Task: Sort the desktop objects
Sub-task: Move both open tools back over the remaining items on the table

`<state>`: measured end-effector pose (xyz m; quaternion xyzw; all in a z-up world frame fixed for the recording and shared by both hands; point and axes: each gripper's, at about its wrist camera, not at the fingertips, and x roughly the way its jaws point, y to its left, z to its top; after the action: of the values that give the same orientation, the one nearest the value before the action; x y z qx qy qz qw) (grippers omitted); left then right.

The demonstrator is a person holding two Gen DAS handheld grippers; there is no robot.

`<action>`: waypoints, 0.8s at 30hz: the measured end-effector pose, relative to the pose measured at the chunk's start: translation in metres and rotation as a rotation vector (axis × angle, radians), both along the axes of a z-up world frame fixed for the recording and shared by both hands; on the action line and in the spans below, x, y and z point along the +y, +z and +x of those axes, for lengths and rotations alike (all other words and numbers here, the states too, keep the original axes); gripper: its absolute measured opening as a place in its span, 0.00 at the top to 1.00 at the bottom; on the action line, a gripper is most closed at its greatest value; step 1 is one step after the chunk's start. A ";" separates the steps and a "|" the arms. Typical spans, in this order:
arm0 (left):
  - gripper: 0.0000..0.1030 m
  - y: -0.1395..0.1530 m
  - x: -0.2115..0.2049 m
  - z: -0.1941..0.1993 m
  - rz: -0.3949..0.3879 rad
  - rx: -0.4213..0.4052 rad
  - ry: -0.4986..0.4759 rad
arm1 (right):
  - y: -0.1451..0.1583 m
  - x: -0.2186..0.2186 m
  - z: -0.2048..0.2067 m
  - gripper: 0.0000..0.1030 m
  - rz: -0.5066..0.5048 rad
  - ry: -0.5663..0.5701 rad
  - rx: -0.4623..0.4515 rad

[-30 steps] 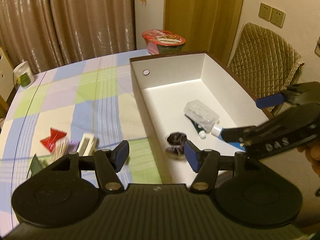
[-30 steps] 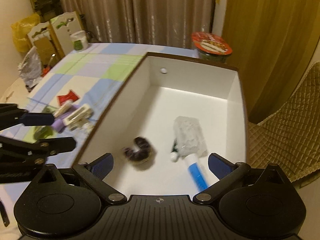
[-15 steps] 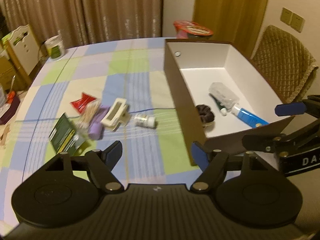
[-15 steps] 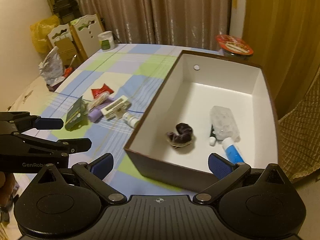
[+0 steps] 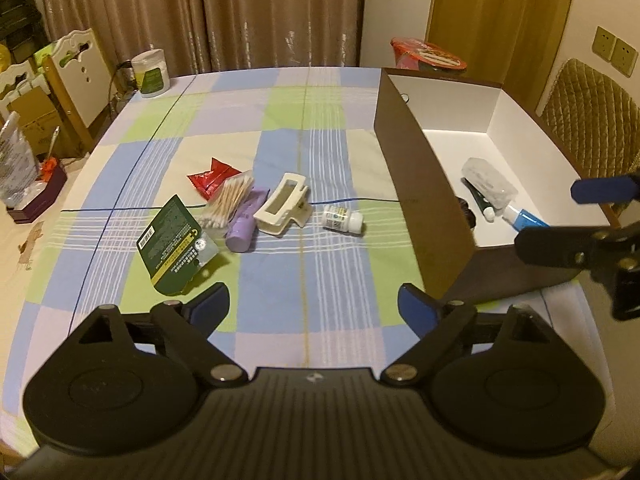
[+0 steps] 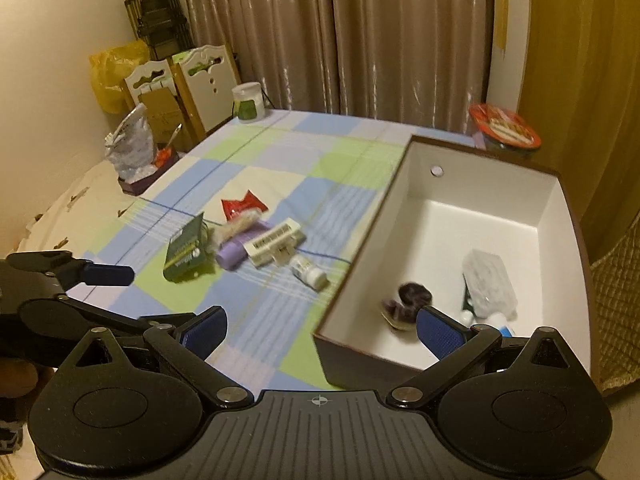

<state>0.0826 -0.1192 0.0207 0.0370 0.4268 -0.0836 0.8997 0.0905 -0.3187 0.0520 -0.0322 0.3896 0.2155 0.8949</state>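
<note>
A brown box (image 5: pixel 424 200) with a white inside (image 6: pixel 480 224) stands at the table's right. In it lie a dark hair tie (image 6: pixel 410 296), a clear packet (image 6: pixel 490 276) and a blue-white tube (image 5: pixel 520 218). On the checked cloth lie a red sachet (image 5: pixel 212 178), cotton swabs (image 5: pixel 228 206), a purple tube (image 5: pixel 244 226), a cream hair claw (image 5: pixel 284 206), a small white bottle (image 5: pixel 342 220) and a green packet (image 5: pixel 174 240). My left gripper (image 5: pixel 312 306) is open and empty above the table's near edge. My right gripper (image 6: pixel 320 330) is open and empty by the box's near corner.
A white jar (image 5: pixel 151 74) stands at the far left corner of the table. A red-lidded bowl (image 5: pixel 428 54) stands behind the box. A padded chair (image 5: pixel 592 120) is to the right. White chairs and bags (image 6: pixel 132 120) are to the left.
Both grippers have pulled back from over the box toward the table's near edge, and the left one has opened wider. The hair tie lies in the box.
</note>
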 end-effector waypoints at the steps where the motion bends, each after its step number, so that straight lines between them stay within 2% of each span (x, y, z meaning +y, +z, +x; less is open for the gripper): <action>1: 0.14 -0.001 0.005 0.003 -0.001 -0.003 -0.012 | 0.000 0.007 0.001 0.00 -0.003 -0.009 -0.006; 8: 0.14 -0.010 0.054 0.033 -0.002 -0.016 -0.159 | 0.000 0.055 0.005 0.00 -0.026 -0.074 -0.053; 14: 0.15 -0.019 0.094 0.063 0.032 -0.036 -0.278 | -0.001 0.098 0.017 0.00 -0.051 -0.116 -0.079; 19: 0.16 -0.024 0.114 0.084 0.033 -0.045 -0.326 | -0.007 0.125 0.028 0.00 -0.104 -0.117 -0.090; 24: 0.20 -0.033 0.121 0.106 0.025 -0.033 -0.335 | -0.019 0.137 0.043 0.01 -0.155 -0.076 -0.072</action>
<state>0.1882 0.0016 -0.0126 0.1201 0.4008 -0.2264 0.8796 0.1331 -0.1819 0.0330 -0.0945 0.3735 0.1493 0.9107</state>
